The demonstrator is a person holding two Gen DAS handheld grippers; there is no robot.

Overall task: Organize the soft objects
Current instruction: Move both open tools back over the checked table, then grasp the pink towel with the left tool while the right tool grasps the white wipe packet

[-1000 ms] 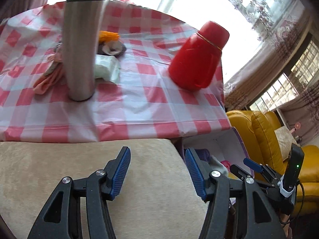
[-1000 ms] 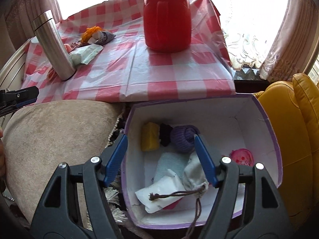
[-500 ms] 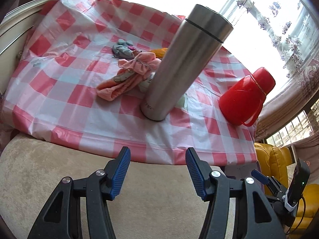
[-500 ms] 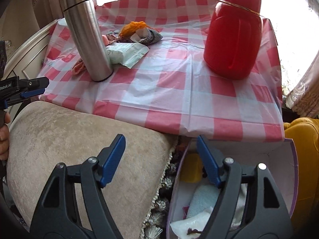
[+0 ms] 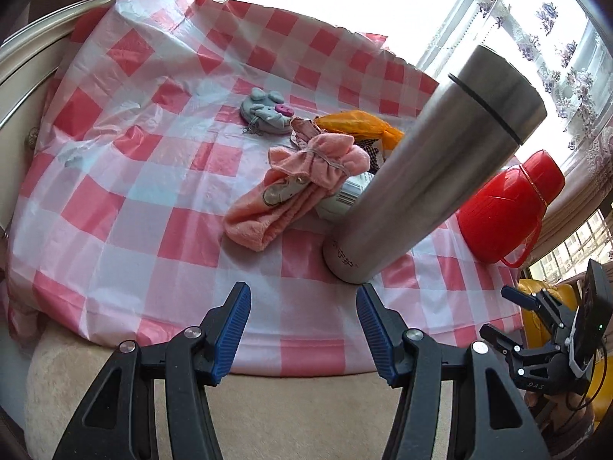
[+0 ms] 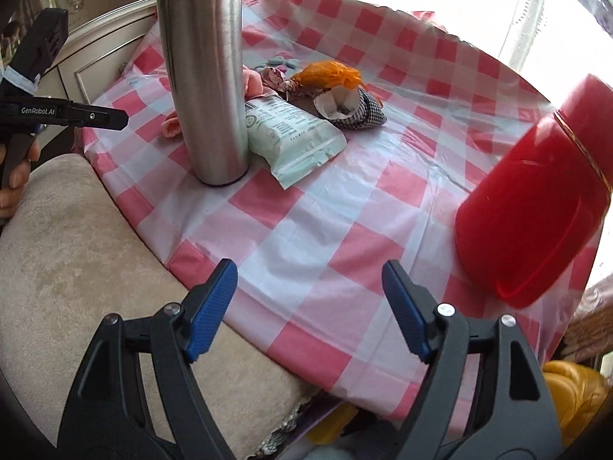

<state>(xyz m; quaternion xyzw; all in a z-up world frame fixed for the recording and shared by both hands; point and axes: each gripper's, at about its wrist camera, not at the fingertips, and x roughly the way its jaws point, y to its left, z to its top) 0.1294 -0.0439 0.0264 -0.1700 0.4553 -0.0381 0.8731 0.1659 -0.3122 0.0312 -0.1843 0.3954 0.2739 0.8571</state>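
— While both tools hover over the near edge of the bench, where do the soft things lie?
— All around the steel flask. The pink towel lies just left of its base, the grey pouch farther behind that, the orange bag and checked cloth behind the flask, and the wipes pack touching its right side.
— And the red jug?
— Well apart to the flask's right.
— The tools?
— The left tool stands half spread, nothing between its pads. The right tool has just been widening and is empty too.
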